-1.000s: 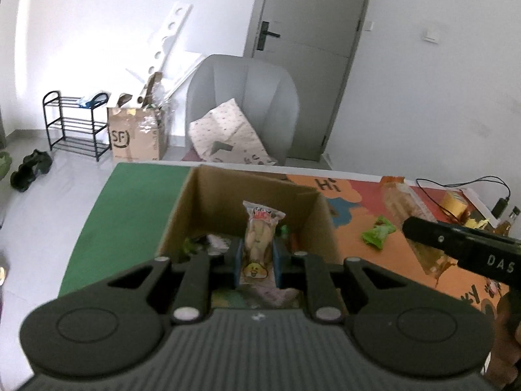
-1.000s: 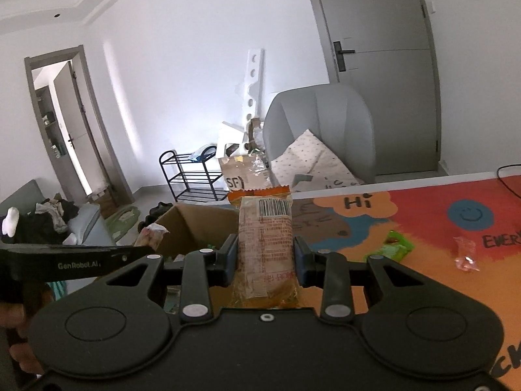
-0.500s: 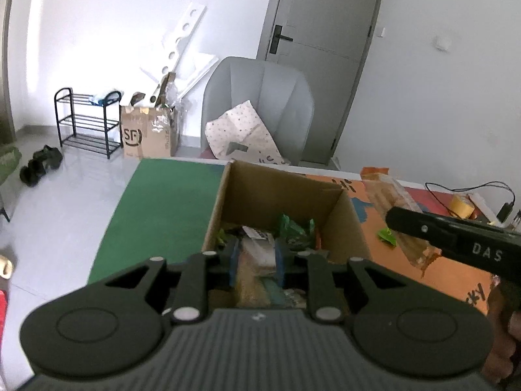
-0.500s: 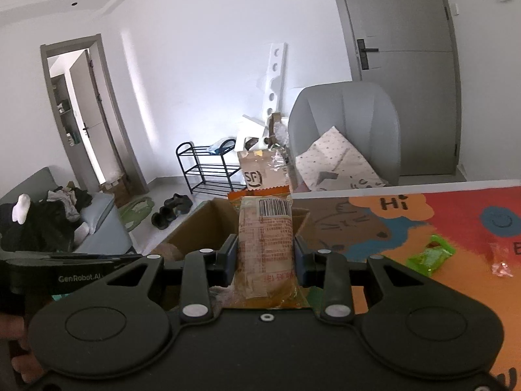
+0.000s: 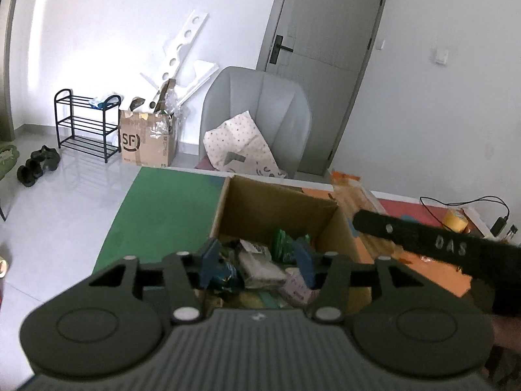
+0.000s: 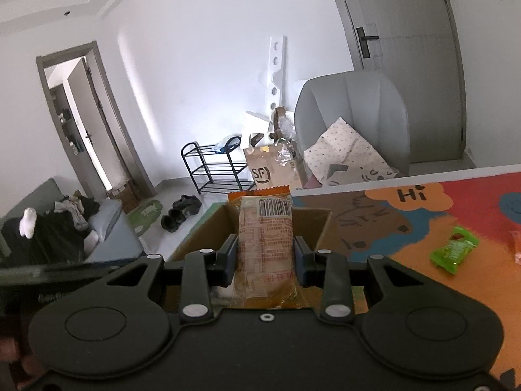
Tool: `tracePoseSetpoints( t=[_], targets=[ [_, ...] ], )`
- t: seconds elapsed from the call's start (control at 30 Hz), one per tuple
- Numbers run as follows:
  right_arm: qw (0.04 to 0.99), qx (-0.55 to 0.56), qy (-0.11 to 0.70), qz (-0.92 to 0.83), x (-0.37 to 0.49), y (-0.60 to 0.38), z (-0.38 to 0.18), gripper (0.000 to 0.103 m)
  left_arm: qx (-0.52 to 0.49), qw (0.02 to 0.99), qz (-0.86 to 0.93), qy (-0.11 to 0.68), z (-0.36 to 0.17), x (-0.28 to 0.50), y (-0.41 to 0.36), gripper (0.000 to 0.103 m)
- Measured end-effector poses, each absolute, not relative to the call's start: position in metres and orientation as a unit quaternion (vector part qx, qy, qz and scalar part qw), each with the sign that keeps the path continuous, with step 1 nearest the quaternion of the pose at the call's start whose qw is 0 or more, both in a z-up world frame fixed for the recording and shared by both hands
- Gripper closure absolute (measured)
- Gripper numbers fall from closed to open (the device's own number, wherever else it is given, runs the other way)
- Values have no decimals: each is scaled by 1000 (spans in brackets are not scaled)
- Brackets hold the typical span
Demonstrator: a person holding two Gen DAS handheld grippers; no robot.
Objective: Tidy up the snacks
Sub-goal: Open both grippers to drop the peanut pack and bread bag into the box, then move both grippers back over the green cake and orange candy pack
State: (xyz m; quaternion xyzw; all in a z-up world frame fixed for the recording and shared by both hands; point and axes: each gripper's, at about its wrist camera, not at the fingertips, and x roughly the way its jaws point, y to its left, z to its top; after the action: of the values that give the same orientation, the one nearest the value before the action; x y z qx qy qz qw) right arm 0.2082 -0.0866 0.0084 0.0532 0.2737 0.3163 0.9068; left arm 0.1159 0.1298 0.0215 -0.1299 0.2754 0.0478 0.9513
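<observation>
The cardboard box (image 5: pixel 260 208) is plain brown corrugated board, matt and a little fuzzy at the cut edges, and the snack packets (image 5: pixel 257 264) heaped inside are crinkled plastic film that catches the light. The left claw (image 5: pixel 257 262) is matt black plastic, ribbed along its body, with dull blue pads and small bright metal pins. In the right claw (image 6: pixel 263 255) the orange snack pack (image 6: pixel 265 247) is clear glossy wrap, wrinkled, with a printed paper-like label. The worktop (image 6: pixel 423 228) wears a smooth printed mat, faintly sheeny. At the right of the frame, the green packet (image 6: pixel 454 249) is shiny foil-like film.
</observation>
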Motion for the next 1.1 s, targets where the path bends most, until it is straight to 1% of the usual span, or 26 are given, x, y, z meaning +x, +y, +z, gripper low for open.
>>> tracePoseSetpoints(
  t=[0.03, 0.07, 0.1, 0.13, 0.17, 0.23, 0.33, 0.4, 0.47, 0.7, 0.77, 0.83, 0.9, 1.1],
  targets=[
    [904, 63, 271, 323, 210, -86, 9, 66, -131, 951, 48, 275, 22, 117, 130, 48],
    [902, 72, 268, 331, 212, -86, 10, 58, -132, 951, 48, 275, 22, 117, 130, 45],
    [898, 77, 267, 341, 214, -86, 10, 48, -133, 951, 48, 274, 23, 117, 130, 43],
    [897, 77, 267, 345, 215, -86, 10, 44, -132, 952, 47, 273, 23, 117, 129, 37],
    [898, 75, 264, 343, 214, -86, 10, 44, -131, 952, 47, 271, 23, 117, 128, 32],
    [901, 71, 265, 337, 213, -90, 9, 41, -130, 953, 47, 271, 22, 118, 127, 27],
    [900, 77, 273, 330, 212, -99, 6, 35, -132, 952, 41, 273, 21, 121, 122, 23],
    [903, 76, 274, 321, 210, -106, 4, 33, -130, 952, 36, 274, 21, 124, 117, 21],
    [906, 74, 276, 313, 208, -113, 3, 32, -125, 953, 32, 275, 22, 126, 111, 16],
    [916, 77, 275, 281, 204, -141, 0, 19, -120, 952, 10, 282, 19, 140, 89, 14],
    [918, 78, 278, 271, 204, -151, -1, 14, -120, 951, 6, 284, 18, 145, 82, 13],
    [919, 81, 280, 264, 203, -160, -2, 4, -119, 950, 0, 288, 17, 151, 73, 12],
    [922, 87, 279, 254, 203, -172, -2, 0, -118, 950, -6, 290, 16, 155, 64, 11],
    [927, 97, 282, 230, 202, -201, -6, 0, -113, 947, -27, 298, 14, 165, 39, 10]
  ],
)
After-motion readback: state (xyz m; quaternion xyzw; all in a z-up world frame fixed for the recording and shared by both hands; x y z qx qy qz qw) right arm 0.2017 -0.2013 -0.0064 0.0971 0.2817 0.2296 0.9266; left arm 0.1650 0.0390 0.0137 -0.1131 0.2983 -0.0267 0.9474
